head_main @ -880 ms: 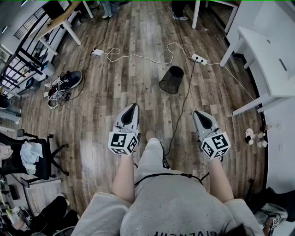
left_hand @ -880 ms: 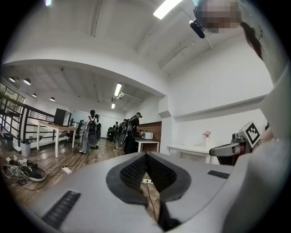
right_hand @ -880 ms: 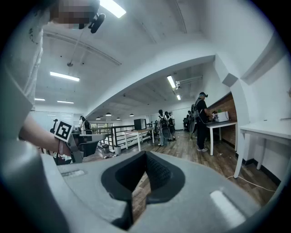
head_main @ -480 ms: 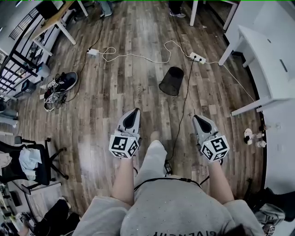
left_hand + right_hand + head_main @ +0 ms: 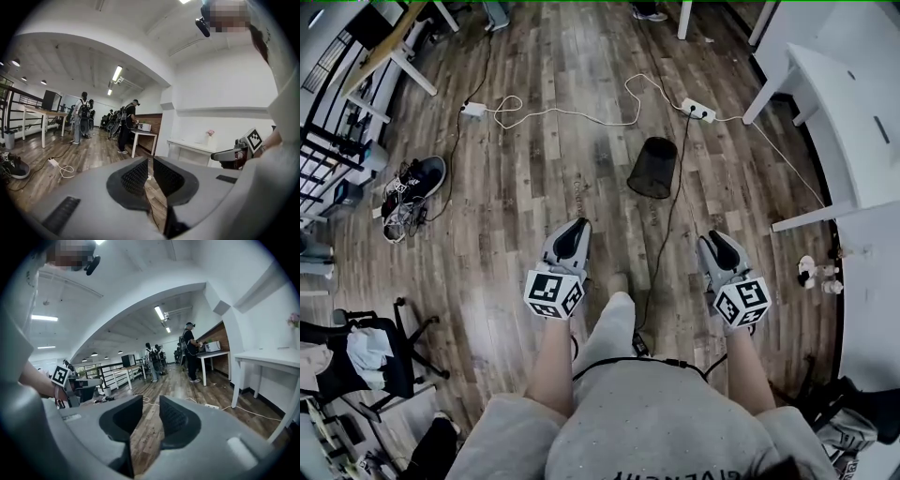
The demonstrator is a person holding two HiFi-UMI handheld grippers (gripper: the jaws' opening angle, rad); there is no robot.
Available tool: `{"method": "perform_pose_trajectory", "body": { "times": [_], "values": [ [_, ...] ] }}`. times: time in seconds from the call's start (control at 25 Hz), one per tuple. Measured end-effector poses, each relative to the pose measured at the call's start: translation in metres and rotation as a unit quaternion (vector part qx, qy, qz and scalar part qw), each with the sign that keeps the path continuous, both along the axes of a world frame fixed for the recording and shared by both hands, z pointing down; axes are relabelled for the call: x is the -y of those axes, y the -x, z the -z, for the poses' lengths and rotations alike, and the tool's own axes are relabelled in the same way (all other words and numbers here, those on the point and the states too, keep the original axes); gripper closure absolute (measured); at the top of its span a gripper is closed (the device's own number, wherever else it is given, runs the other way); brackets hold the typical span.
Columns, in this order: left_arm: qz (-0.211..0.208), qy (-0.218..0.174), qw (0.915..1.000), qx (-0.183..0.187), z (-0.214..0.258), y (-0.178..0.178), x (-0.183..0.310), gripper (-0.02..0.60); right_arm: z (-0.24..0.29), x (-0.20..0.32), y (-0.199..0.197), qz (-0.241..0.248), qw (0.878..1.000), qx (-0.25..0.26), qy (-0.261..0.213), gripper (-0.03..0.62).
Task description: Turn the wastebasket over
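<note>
barely anything has moved: the wastebasket (image 5: 653, 169) sits a touch lower in the head view than before, the dark shoes (image 5: 412, 183) have drifted left and down, and both grippers hold about the same spot in front of me. by my read the step in hand is the approach, nothing touched yet. the wastebasket is on the wood floor (image 5: 534, 187), ahead and between the two grippers, well apart from both. its narrow end seems to face up, but i can't tell if it is mouth-down or lying over. left gripper (image 5: 579, 226) is clenched with nothing in its jaws. right gripper (image 5: 713, 240) is released, jaws partly apart, empty. next move calls for getting in reach, going low, catching the mesh wall or rim, then rotating it. counts: one wastebasket, two grippers, one power strip (image 5: 697, 111), one black cable (image 5: 667, 234) passing just beside the basket.
</note>
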State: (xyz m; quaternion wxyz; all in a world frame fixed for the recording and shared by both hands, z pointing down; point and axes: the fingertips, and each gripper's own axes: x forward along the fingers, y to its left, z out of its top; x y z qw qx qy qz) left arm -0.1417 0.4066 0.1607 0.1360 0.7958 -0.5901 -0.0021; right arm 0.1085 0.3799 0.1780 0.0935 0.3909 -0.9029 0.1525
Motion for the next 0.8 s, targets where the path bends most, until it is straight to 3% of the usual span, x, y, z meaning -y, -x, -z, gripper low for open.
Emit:
{"method": "perform_pose_trajectory", "body": {
  "times": [0.2, 0.56, 0.8],
  "values": [
    [-0.009, 0.010, 0.9997, -0.018, -0.006, 0.024, 0.054, 0.497, -0.008, 0.038, 0.010, -0.029, 0.999, -0.005, 0.018, 0.496],
    [-0.040, 0.010, 0.9988, -0.026, -0.014, 0.052, 0.123, 0.491, -0.014, 0.088, 0.021, -0.086, 0.996, -0.007, 0.024, 0.493],
    [-0.054, 0.028, 0.9976, -0.032, -0.029, 0.050, 0.130, 0.491, -0.021, 0.093, 0.009, -0.120, 0.992, 0.004, 0.040, 0.493]
  ]
}}
